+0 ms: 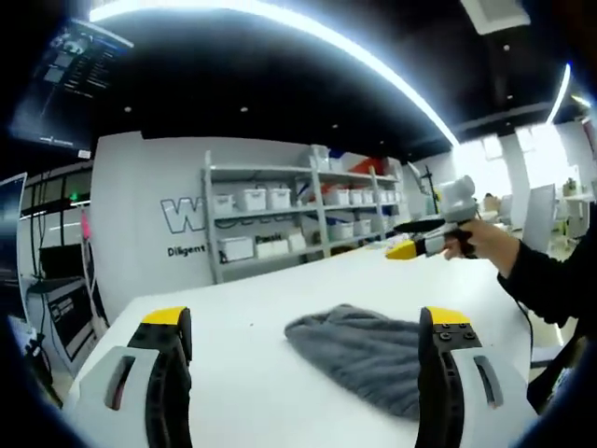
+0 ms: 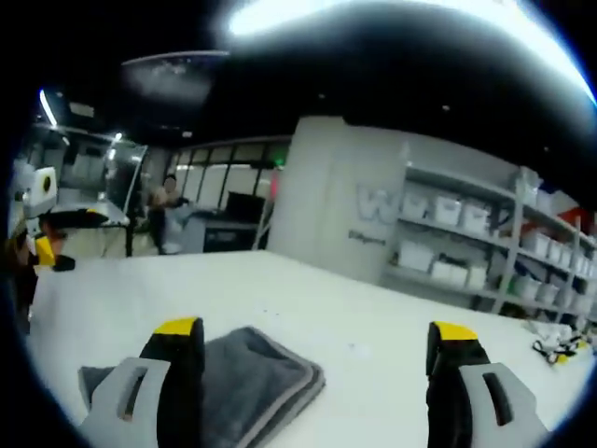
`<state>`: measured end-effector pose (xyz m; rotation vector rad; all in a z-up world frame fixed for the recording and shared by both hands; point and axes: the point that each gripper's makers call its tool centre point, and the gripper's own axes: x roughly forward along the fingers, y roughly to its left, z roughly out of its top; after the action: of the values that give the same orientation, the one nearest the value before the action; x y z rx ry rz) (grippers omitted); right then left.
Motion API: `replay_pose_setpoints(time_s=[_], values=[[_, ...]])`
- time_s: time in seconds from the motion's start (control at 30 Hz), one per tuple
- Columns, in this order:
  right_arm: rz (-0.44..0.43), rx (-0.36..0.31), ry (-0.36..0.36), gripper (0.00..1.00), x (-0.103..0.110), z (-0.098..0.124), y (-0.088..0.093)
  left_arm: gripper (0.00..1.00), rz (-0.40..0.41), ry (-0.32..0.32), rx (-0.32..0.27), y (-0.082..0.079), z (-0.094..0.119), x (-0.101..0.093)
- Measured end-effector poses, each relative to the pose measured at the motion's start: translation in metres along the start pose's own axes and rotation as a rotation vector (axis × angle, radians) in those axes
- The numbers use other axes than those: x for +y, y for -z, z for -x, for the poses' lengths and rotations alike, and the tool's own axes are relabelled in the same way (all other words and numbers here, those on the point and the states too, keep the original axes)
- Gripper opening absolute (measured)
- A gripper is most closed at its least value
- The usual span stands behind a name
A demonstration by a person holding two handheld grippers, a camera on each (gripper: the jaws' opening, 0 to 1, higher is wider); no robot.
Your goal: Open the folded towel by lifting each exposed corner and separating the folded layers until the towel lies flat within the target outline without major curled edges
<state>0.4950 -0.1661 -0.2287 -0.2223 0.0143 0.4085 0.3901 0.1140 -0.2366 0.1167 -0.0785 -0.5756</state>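
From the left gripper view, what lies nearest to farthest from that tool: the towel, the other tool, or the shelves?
1. Grey towel, on the white table by its right jaw.
2. Right tool, held in a hand above the table's far right.
3. Shelves, against the back wall.

Towel point(image 1: 368, 353) right edge hidden behind left gripper's point(image 1: 303, 369) jaw; in right gripper view towel point(image 2: 247, 387) partly behind a jaw, bottom cropped. Wall lettering point(image 1: 187, 217) blocked by shelving point(image 1: 298, 210).
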Motion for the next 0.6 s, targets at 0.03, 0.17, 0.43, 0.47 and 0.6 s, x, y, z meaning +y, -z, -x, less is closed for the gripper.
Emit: replay_pose_setpoints(time_s=[0.03,0.17,0.43,0.47,0.6], values=[[-0.001,-0.002,0.0,1.0,0.0,0.004,0.0,1.0,-0.002,-0.002,0.002,0.0,0.001,0.0],[-0.007,-0.014,0.014,1.0,-0.002,0.019,0.0,1.0,-0.009,-0.006,0.006,0.0,0.004,-0.001],[-0.01,-0.022,0.026,1.0,0.0,0.037,0.004,1.0,-0.021,-0.006,0.005,-0.001,0.01,-0.01],[-0.009,-0.022,0.026,1.0,0.0,0.038,0.004,1.0,-0.022,-0.007,0.006,0.0,0.011,-0.01],[-0.016,-0.027,0.028,1.0,0.0,0.047,0.005,1.0,-0.024,-0.012,0.008,-0.001,0.015,-0.01]])
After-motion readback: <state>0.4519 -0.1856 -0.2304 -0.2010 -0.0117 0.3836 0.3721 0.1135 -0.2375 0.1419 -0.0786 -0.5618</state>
